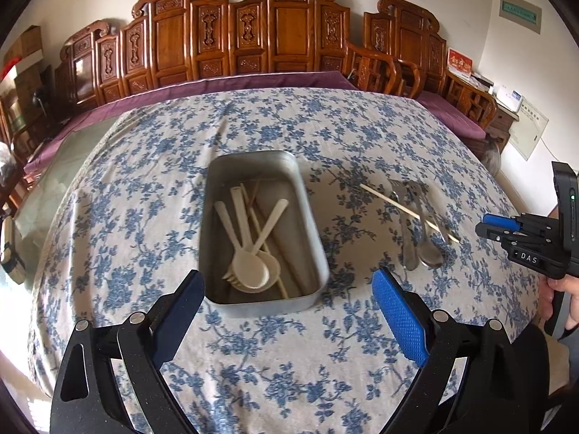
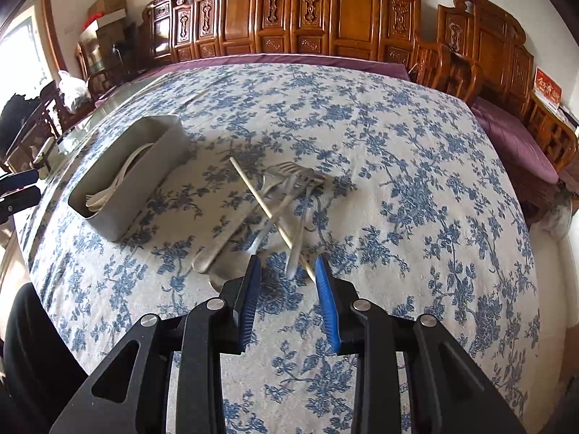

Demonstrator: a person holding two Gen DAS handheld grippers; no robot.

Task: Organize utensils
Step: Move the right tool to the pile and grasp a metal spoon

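Note:
A metal tin (image 1: 311,238) sits mid-table holding several cream plastic spoons (image 1: 249,264) and chopsticks. It also shows in the right wrist view (image 2: 144,181). My left gripper (image 1: 289,289) is open and empty, its fingers straddling the tin's near end. Right of the tin lies a pile of metal forks and a spoon (image 1: 419,228) with a wooden chopstick (image 1: 398,206) across them. In the right wrist view my right gripper (image 2: 288,271) is open and empty just short of the metal utensils (image 2: 286,195) and the chopstick (image 2: 260,202). The right gripper shows at the left view's right edge (image 1: 492,221).
A blue floral cloth (image 2: 398,181) covers the table. Carved wooden chairs and panels (image 1: 289,32) with purple cushions line the far side and right. Glass tabletop (image 1: 47,181) shows at the left. Boxes are stacked in the back left corner.

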